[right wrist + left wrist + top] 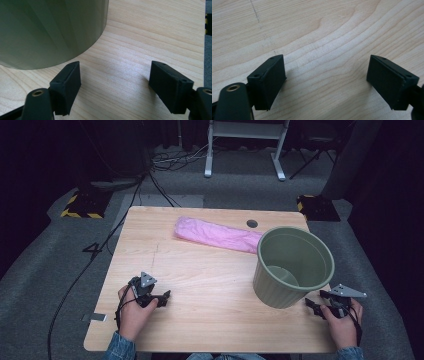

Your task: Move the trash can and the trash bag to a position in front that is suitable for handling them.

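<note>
A green ribbed bin (pixel 293 266) stands upright on the right half of the wooden table (pixel 210 285). Behind it lies a folded pink plastic bag (pixel 217 234), flat on the table. My left gripper (pixel 161 299) rests low over the near left of the table, jaws open with only bare wood between them (pixel 327 75). At the near right corner my right gripper (pixel 316 308) sits just beside the bin's base, open and holding nothing (pixel 115 80). The bin's wall (pixel 50 30) rises close ahead of its left jaw.
A round cable hole (pixel 252 224) lies in the table's far edge near the bag. A strip of tape (pixel 95 317) sticks out at the table's near left edge. Cables and stand bases (pixel 85 205) lie on the grey floor behind.
</note>
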A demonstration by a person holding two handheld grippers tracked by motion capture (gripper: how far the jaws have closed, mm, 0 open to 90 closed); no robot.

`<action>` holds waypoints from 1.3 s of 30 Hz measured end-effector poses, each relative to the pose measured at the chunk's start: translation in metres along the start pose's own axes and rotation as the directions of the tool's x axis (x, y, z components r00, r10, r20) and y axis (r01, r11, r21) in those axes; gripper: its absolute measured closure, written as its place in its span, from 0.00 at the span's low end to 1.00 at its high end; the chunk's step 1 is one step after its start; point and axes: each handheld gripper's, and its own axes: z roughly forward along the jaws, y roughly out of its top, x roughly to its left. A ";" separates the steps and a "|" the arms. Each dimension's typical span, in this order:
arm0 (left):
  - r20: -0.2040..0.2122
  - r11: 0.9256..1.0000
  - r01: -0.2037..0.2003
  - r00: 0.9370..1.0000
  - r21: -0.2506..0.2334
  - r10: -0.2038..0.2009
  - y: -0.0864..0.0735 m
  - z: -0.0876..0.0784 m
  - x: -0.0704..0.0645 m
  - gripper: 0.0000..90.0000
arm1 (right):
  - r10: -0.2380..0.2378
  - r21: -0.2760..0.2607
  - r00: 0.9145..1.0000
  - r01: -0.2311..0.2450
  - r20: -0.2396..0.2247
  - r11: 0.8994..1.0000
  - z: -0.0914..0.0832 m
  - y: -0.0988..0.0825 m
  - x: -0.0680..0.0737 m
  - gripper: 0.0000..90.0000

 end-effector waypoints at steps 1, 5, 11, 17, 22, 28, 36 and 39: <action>0.000 1.000 0.000 1.000 0.000 0.000 0.000 0.000 0.000 0.17 | 0.005 -0.002 1.000 -0.005 0.000 1.000 0.000 0.000 -0.001 0.29; 0.003 1.000 -0.007 1.000 0.003 0.007 0.005 0.002 0.001 0.23 | -0.020 -0.043 0.999 0.021 0.033 0.999 -0.007 0.007 -0.002 0.31; 0.016 1.000 -0.016 1.000 0.003 0.016 0.018 0.003 0.006 0.23 | 0.061 -0.071 0.994 -0.055 0.086 0.996 -0.013 0.017 -0.020 0.34; 0.023 0.997 -0.070 0.997 -0.036 0.071 0.033 -0.003 0.006 0.24 | 0.078 -0.068 0.997 -0.076 0.024 0.995 -0.018 0.037 -0.032 0.32; 0.035 0.996 -0.073 0.997 -0.060 0.075 0.041 -0.003 0.005 0.26 | 0.049 -0.071 0.999 -0.049 -0.003 0.996 -0.011 0.052 -0.036 0.33; 0.032 0.991 -0.114 0.993 -0.067 0.116 0.047 -0.005 -0.002 0.25 | 0.004 -0.093 1.000 -0.006 -0.020 0.996 0.004 0.062 -0.035 0.33; 0.064 0.990 -0.118 0.990 -0.073 0.123 0.052 -0.004 -0.012 0.23 | -0.079 -0.073 0.996 0.076 -0.033 0.994 0.019 0.076 -0.006 0.38; 0.076 0.989 -0.114 0.990 -0.090 0.120 0.053 -0.001 -0.016 0.23 | -0.124 -0.085 0.989 0.117 -0.082 0.990 0.027 0.086 0.011 0.36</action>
